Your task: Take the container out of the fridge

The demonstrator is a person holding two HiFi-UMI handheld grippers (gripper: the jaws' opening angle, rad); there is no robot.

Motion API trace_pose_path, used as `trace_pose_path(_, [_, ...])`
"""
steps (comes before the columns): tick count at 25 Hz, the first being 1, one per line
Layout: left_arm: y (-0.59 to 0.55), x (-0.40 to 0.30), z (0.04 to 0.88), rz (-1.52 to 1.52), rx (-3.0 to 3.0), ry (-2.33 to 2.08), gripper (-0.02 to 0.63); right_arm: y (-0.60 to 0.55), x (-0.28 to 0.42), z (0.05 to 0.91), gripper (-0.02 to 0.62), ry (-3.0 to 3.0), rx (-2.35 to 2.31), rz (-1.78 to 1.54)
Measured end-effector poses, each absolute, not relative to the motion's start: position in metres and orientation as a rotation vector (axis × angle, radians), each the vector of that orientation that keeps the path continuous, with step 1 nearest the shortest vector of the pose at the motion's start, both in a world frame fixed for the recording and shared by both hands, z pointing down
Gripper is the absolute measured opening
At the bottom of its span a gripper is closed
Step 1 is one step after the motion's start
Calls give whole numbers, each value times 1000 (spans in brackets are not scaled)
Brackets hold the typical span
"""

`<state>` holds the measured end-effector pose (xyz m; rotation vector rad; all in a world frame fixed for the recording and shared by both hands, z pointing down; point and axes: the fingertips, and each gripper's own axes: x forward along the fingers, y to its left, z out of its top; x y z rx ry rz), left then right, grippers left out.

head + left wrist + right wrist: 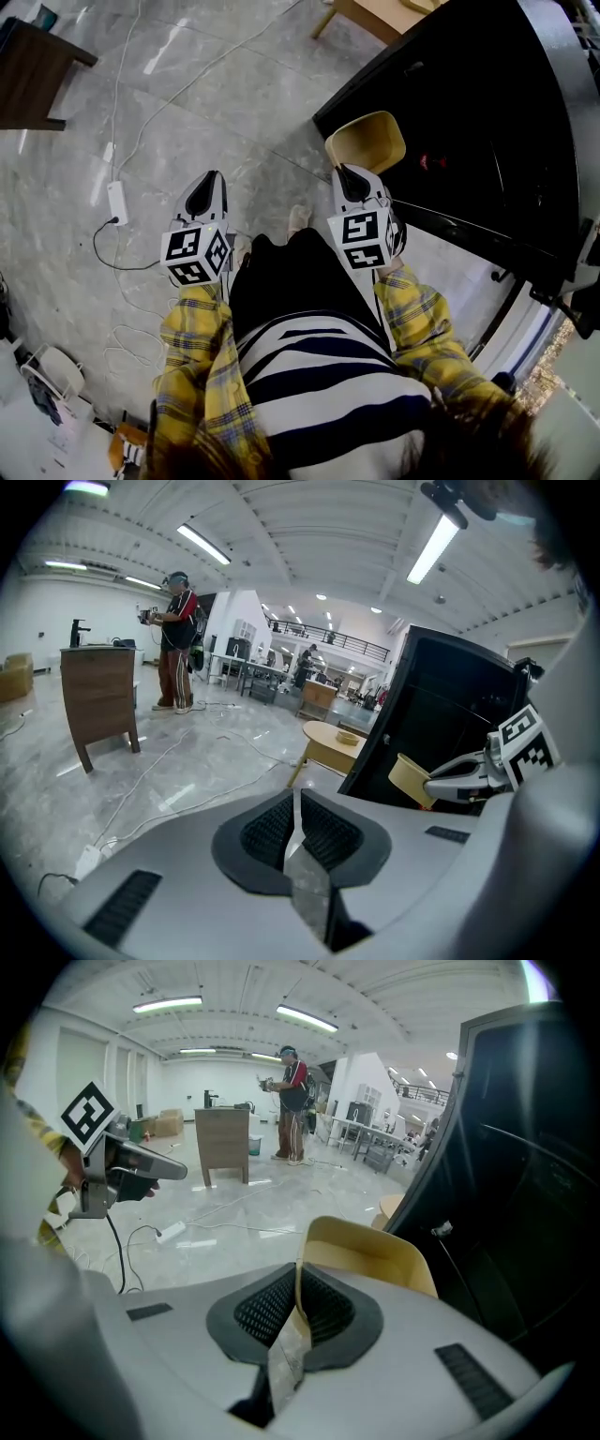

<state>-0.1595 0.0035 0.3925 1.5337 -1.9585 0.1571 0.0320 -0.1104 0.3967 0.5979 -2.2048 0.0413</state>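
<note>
My right gripper [349, 175] is shut on the near rim of a tan, open-topped container [366, 142], holding it in the air beside the black fridge [478, 122]. In the right gripper view the container [367, 1252] sticks out past the closed jaws, its wall pinched between the black pads. The left gripper view shows that container [409, 778] at the right, in front of the fridge [441, 724]. My left gripper [205, 187] hangs over the grey floor to the left, shut with nothing between its pads; its pads meet in the left gripper view [293, 824].
The fridge door [525, 281] stands open at the right. A white power strip [117, 202] and cables lie on the marble floor. A dark wooden cabinet [33, 75] stands at far left, a round wooden table [336, 742] beyond the fridge. A person [175, 639] stands far off.
</note>
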Motion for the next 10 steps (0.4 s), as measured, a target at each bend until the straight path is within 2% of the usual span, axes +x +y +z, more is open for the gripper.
trace_pose_path(10, [18, -163, 369, 130, 1523, -1990, 37, -95, 24, 380, 40, -2210, 515, -30])
